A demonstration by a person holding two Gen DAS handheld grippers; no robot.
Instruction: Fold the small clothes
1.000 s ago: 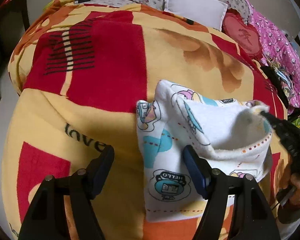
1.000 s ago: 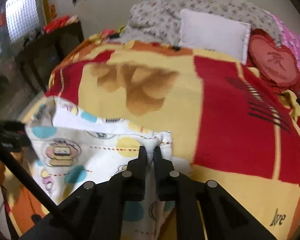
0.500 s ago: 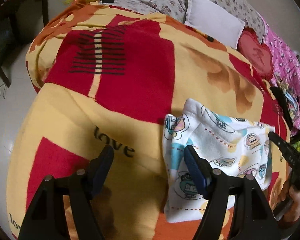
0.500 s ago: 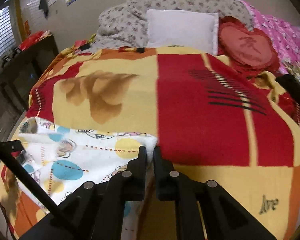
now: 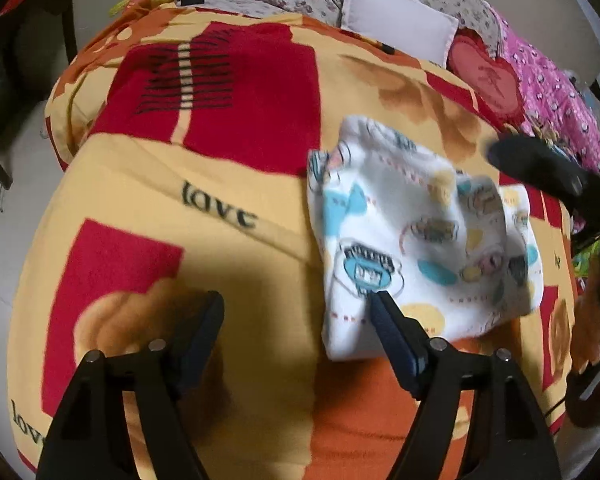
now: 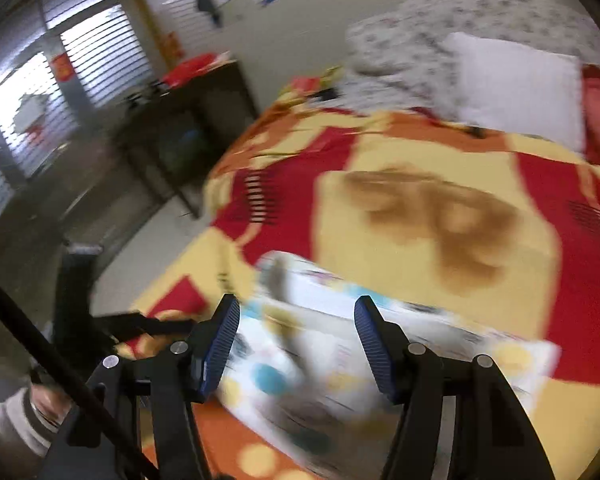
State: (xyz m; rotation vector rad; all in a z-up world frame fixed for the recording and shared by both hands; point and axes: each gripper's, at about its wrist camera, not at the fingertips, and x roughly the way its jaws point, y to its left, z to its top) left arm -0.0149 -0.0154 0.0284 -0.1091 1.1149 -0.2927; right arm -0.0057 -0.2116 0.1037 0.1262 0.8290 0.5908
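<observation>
Since a second ago our right tongs [image 6: 296, 332] have let go of the cloth edge they were pinching: their jaws have just been opening and now stand apart above the garment with nothing pressed between the pads, and their view has swung up toward the window side of the room. Our left tongs [image 5: 298, 312] have drifted sideways over the bed, and the small printed garment [image 5: 416, 236] now lies folded over itself where before one flap was lifted.

Going left to right in the left wrist view: the left finger of the left tongs hangs over bare blanket [image 5: 148, 216], near the printed word "love". The right finger's tip overlaps the near edge of the garment; whether it touches we cannot tell. These jaws are wide apart and grip nothing. Next comes the garment itself, a white piece with cartoon prints, lying as a compact, roughly square bundle on the yellow and red blanket. At the far right the dark blurred shape is the right tongs.

We judge at least one fold done, since the cloth sits doubled and released. Its right side looks bunched rather than flat, so smoothing or one more fold may remain. No other small clothes show clearly.
</observation>
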